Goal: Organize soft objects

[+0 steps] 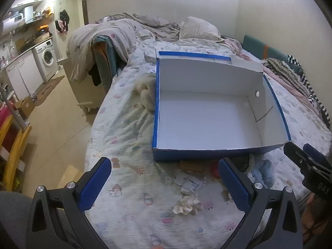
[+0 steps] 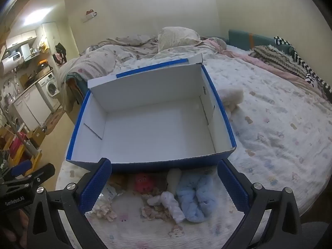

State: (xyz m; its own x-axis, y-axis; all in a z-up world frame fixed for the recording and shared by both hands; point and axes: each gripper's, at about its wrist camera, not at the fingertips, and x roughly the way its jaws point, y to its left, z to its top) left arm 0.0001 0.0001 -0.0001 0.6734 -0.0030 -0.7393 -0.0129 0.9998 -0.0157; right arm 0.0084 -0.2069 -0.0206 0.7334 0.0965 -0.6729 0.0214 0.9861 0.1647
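Bedroom setting, a kitchen corner with a washing machine (image 1: 48, 57) off to the left; the working ground is a bed (image 2: 276, 128) under a pale printed cover. On it stands a blue box (image 2: 225, 114) with a white interior, lid folded back, and I find it empty: nothing has gone in yet. The soft objects lie in a loose heap on the bed just in front of the box's near wall: a light blue fluffy piece (image 2: 195, 197), a small white cloth (image 2: 170, 205) beside it, a red plush item (image 2: 143, 182) close against the box, a cream frilly scrunchie (image 1: 186, 205) nearest me on the left, and some paper tags (image 1: 189, 183) among them. One more cream fluffy thing (image 1: 145, 95) lies apart, touching the box's outer side wall. My left jaws (image 1: 165, 184) hang spread wide above the scrunchie and tags, gripping nothing; my right jaws (image 2: 164, 186) are likewise wide apart over the blue and white pieces, with nothing pressed between the pads. Assessment: the task stands at its start. No item is sorted, every piece visible remains to be lifted into the box, and the stray cream one beside the box will need a separate reach. The blue piece sits best placed for my right jaws, in my judgement.
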